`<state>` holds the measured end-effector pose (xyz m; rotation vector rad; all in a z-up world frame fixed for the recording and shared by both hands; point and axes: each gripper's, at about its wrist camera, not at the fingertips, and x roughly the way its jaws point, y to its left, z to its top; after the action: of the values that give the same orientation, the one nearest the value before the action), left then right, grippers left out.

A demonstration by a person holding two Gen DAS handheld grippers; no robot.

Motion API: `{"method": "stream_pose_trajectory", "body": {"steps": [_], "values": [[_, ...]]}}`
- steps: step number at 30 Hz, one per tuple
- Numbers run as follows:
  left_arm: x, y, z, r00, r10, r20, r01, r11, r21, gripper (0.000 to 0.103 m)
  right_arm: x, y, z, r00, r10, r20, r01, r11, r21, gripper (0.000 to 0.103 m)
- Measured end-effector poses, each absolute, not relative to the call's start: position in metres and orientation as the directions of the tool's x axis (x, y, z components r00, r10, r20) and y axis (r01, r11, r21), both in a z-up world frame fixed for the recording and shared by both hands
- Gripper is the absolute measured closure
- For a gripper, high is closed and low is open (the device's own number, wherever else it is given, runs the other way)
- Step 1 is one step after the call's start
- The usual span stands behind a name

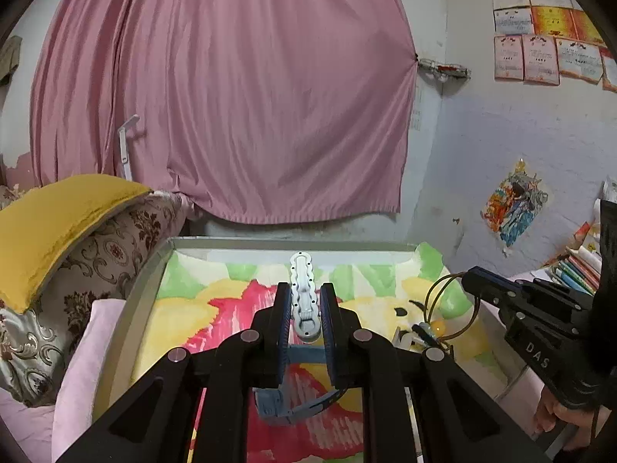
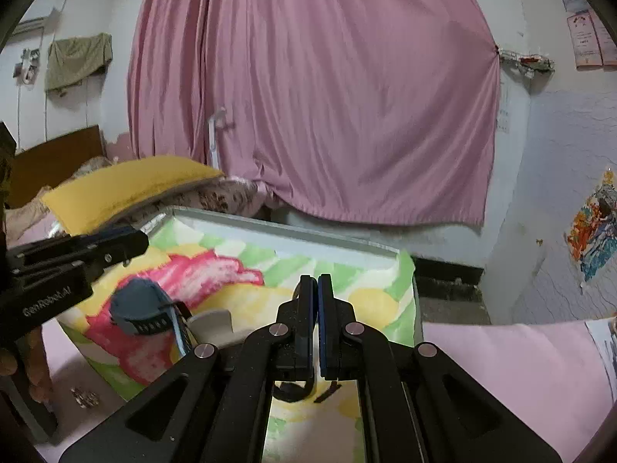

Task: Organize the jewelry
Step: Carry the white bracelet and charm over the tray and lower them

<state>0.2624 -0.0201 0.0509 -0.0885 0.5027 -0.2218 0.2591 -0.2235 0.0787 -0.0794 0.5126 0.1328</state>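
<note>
My left gripper (image 1: pixel 305 285) is shut on a white hair clip (image 1: pixel 302 289) that points forward over a flower-patterned tray (image 1: pixel 231 241). Under it on the tray lies a blue watch (image 1: pixel 293 405), which shows in the right wrist view as the blue watch (image 2: pixel 140 305) below the left gripper (image 2: pixel 144 241). My right gripper (image 2: pixel 317 277) has its pads together. In the left wrist view the right gripper (image 1: pixel 468 274) pinches thin gold bangles (image 1: pixel 451 308) that hang over the tray's right side. A yellow bead (image 1: pixel 439 326) sits by them.
A yellow pillow (image 1: pixel 58 223) on patterned cushions (image 1: pixel 115 250) lies left of the tray. A pink curtain (image 1: pixel 231 96) hangs behind. Books (image 1: pixel 574 270) are stacked at the right. A hand (image 1: pixel 555 413) holds the right gripper. Small metal pieces (image 2: pixel 83 395) lie on pink bedding.
</note>
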Motion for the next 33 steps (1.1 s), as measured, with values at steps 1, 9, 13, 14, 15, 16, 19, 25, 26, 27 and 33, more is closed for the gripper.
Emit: {"method": "stream_pose_trajectory", "body": {"steps": [1, 9, 13, 14, 15, 16, 19, 25, 26, 27, 33], "values": [[0.264, -0.021, 0.05, 0.848, -0.232, -0.477, 0.189, 0.972, -0.137, 0.089, 0.26, -0.222, 0.077, 0.858, 0.106, -0.502, -0.148, 0.988, -0.044, 0.101], [0.276, -0.022, 0.038, 0.801, -0.229, -0.553, 0.178, 0.973, -0.145, 0.089, 0.265, -0.223, 0.068, 0.812, 0.14, -0.566, -0.178, 0.984, -0.012, 0.101], [0.279, -0.021, 0.033, 0.786, -0.227, -0.575, 0.173, 0.974, -0.149, 0.089, 0.266, -0.222, 0.066, 0.811, 0.139, -0.568, -0.176, 0.984, -0.011, 0.101], [0.28, -0.02, 0.032, 0.78, -0.233, -0.581, 0.173, 0.972, -0.157, 0.089, 0.266, -0.222, 0.066, 0.81, 0.14, -0.57, -0.178, 0.984, -0.011, 0.101], [0.281, -0.02, 0.032, 0.778, -0.234, -0.583, 0.172, 0.972, -0.161, 0.089, 0.267, -0.22, 0.065, 0.806, 0.143, -0.574, -0.181, 0.983, -0.01, 0.101], [0.281, -0.019, 0.031, 0.776, -0.235, -0.586, 0.17, 0.972, -0.165, 0.089, 0.265, -0.222, 0.066, 0.806, 0.143, -0.575, -0.182, 0.983, -0.011, 0.101], [0.282, -0.018, 0.03, 0.772, -0.238, -0.589, 0.168, 0.971, -0.173, 0.089, 0.264, -0.221, 0.067, 0.803, 0.145, -0.579, -0.185, 0.983, -0.011, 0.1], [0.282, -0.018, 0.03, 0.772, -0.237, -0.589, 0.167, 0.971, -0.171, 0.089, 0.265, -0.22, 0.066, 0.796, 0.15, -0.586, -0.188, 0.982, -0.005, 0.099], [0.282, -0.018, 0.03, 0.772, -0.236, -0.59, 0.167, 0.971, -0.17, 0.088, 0.265, -0.22, 0.065, 0.794, 0.152, -0.588, -0.19, 0.982, -0.003, 0.099], [0.282, -0.018, 0.03, 0.772, -0.236, -0.59, 0.167, 0.971, -0.17, 0.088, 0.265, -0.22, 0.065, 0.794, 0.153, -0.589, -0.19, 0.982, -0.002, 0.098], [0.281, -0.017, 0.03, 0.772, -0.235, -0.59, 0.168, 0.971, -0.167, 0.088, 0.264, -0.22, 0.065, 0.797, 0.157, -0.584, -0.19, 0.982, 0.005, 0.078]]}}
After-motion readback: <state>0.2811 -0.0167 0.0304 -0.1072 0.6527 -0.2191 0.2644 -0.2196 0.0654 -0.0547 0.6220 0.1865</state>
